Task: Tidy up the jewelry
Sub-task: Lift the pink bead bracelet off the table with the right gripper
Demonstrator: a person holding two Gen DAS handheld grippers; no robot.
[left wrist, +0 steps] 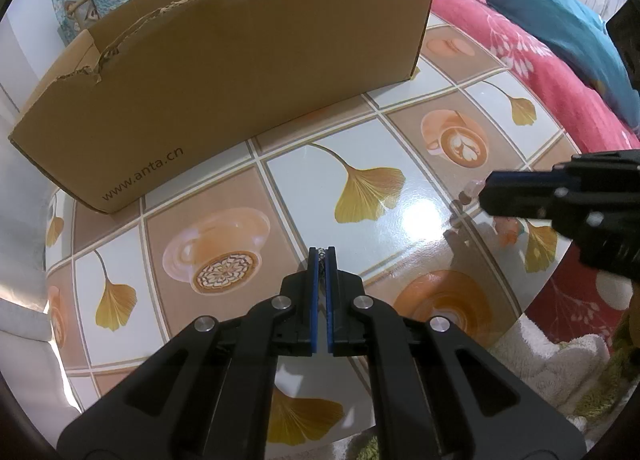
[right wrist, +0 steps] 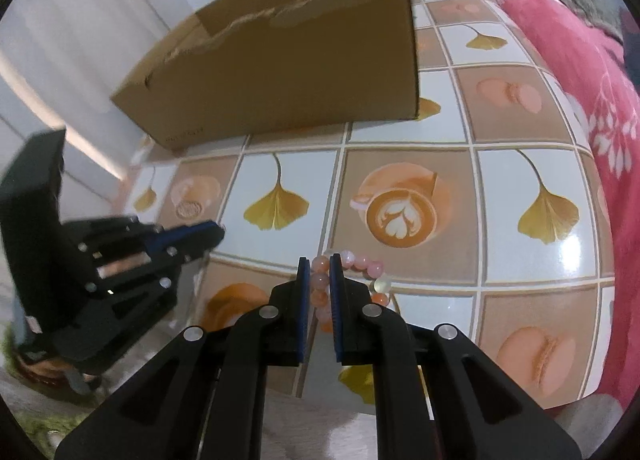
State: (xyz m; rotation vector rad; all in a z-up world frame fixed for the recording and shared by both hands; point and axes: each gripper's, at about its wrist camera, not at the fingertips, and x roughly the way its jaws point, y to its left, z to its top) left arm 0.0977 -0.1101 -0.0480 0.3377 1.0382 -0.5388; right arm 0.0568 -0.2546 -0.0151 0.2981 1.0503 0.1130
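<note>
A bracelet of pink and orange beads (right wrist: 320,287) sits between the blue pads of my right gripper (right wrist: 320,260), which is shut on it. More of its beads (right wrist: 374,269) curl out to the right of the fingers, just above the tiled table (right wrist: 532,260). In the left wrist view the right gripper (left wrist: 486,191) comes in from the right with beads (left wrist: 471,191) at its tip. My left gripper (left wrist: 321,251) is shut on a tiny silver piece (left wrist: 321,249) that peeks out at its fingertips. It also shows at the left of the right wrist view as the left gripper (right wrist: 218,229). The open cardboard box (left wrist: 240,72) stands behind both.
The cardboard box (right wrist: 300,72) has torn top edges and fills the back of the table. A pink floral blanket (left wrist: 520,60) and a blue pillow (left wrist: 560,24) lie to the right. A white towel (left wrist: 560,360) lies at the table's near right edge.
</note>
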